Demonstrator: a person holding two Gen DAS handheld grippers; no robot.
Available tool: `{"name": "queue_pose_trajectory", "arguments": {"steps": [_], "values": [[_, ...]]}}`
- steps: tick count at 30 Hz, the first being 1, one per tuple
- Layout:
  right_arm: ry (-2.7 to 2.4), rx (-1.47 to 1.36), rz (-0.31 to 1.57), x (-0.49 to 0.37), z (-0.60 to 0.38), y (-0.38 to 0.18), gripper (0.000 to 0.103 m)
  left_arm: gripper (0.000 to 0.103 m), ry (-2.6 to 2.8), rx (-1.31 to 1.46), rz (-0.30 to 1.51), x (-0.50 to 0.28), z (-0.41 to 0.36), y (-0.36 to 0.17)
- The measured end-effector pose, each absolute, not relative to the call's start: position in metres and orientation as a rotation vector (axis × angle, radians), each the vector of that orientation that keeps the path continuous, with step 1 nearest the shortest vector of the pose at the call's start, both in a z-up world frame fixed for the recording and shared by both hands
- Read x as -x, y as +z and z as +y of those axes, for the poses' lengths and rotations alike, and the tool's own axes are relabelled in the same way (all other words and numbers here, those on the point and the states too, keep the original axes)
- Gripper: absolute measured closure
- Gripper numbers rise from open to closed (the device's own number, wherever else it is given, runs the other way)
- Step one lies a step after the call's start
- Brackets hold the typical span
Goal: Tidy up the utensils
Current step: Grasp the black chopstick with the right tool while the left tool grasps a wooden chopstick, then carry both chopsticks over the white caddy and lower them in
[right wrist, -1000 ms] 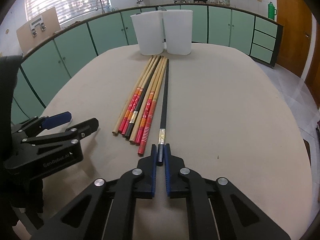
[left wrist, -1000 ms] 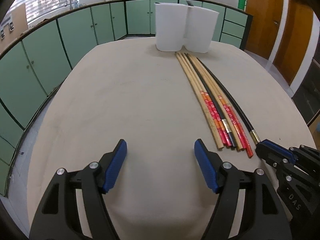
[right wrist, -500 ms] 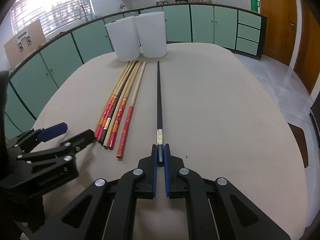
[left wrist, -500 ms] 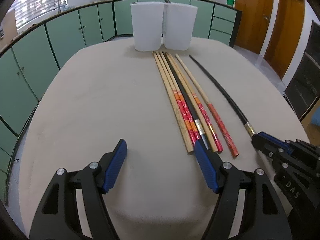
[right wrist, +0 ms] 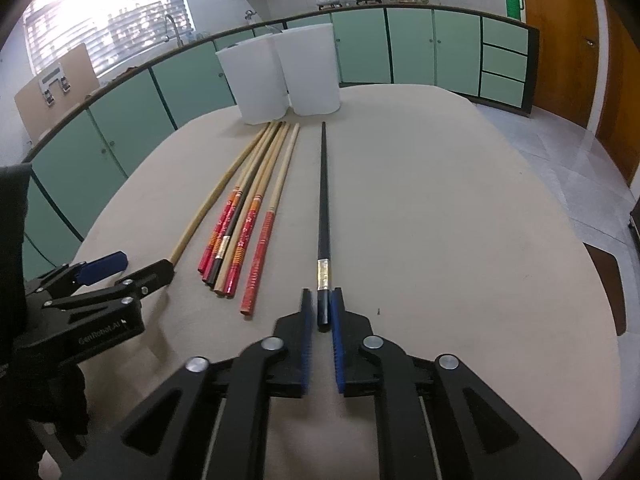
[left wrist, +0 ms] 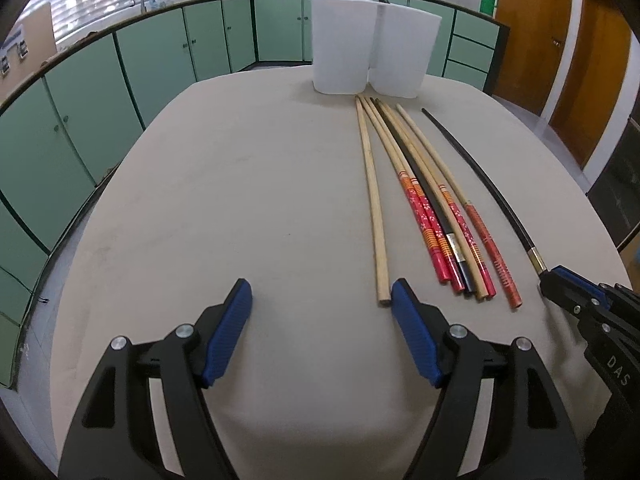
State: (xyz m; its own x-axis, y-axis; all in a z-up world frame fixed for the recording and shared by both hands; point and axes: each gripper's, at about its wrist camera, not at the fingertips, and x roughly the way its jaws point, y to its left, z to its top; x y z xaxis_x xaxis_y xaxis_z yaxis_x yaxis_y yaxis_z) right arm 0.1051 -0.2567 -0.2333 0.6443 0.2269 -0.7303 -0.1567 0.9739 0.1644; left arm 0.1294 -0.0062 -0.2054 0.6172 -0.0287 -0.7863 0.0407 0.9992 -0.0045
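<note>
Left wrist view: the left hand-held gripper [left wrist: 321, 306] hangs over the beige tabletop [left wrist: 240, 208] with its jaws spread wide and nothing between them. A plain wooden chopstick [left wrist: 373, 200] lies just ahead, its near end almost touching the right-side fingertip [left wrist: 402, 300]. Its long axis runs away from the camera toward two white containers [left wrist: 372, 46] at the far edge. A bundle of red-handled chopsticks [left wrist: 436, 220] lies just to the right, roughly parallel. Farther right, a black chopstick [left wrist: 480, 176] ends at the right hand-held gripper [left wrist: 556, 280].

Right wrist view: the right hand-held gripper [right wrist: 320, 314] has just been opening; its jaws stand slightly apart with the thick end of the black chopstick [right wrist: 323, 200] between them, the pads seemingly no longer pressing. The stick lies flat, pointing straight ahead toward the white containers [right wrist: 280, 76]. The left hand-held gripper [right wrist: 128, 266] sits at the left, at the wooden chopstick's [right wrist: 212, 200] near end, so that stick seems the left hand's nearest pick.
</note>
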Motion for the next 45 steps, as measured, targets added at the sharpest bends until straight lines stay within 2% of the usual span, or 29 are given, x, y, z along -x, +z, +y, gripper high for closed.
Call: {"name": "queue_pose_trajectory", "arguments": {"steps": [1, 2, 14, 18, 21, 23, 25, 34, 45], "values": [[0.223, -0.077, 0.841, -0.103, -0.256, -0.233, 0.080, 0.033, -0.042, -0.013, 0.904, -0.128, -0.006, -0.205], [0.225, -0.061, 0.839, -0.101, -0.255, -0.232, 0.078, 0.032, -0.044, -0.013, 0.903, -0.128, -0.007, -0.205], [0.206, -0.038, 0.853, -0.106, -0.252, -0.234, 0.079, 0.033, -0.061, -0.030, 0.908, -0.134, -0.014, -0.207], [0.209, -0.032, 0.857, -0.108, -0.250, -0.236, 0.091, 0.048, -0.085, -0.038, 0.902, -0.136, -0.020, -0.206], [0.207, -0.030, 0.858, -0.109, -0.250, -0.236, 0.096, 0.068, -0.103, -0.048, 0.895, -0.137, -0.026, -0.205], [0.207, -0.030, 0.858, -0.109, -0.250, -0.236, 0.096, 0.086, -0.123, -0.069, 0.892, -0.138, -0.032, -0.205], [0.208, -0.032, 0.857, -0.109, -0.250, -0.236, 0.096, 0.096, -0.131, -0.092, 0.890, -0.137, -0.037, -0.205], [0.208, -0.046, 0.839, -0.105, -0.252, -0.231, 0.096, 0.097, -0.115, -0.095, 0.865, -0.134, -0.034, -0.198], [0.207, -0.056, 0.744, -0.103, -0.263, -0.192, 0.097, 0.097, -0.120, -0.093, 0.757, -0.122, -0.024, -0.147]]}}
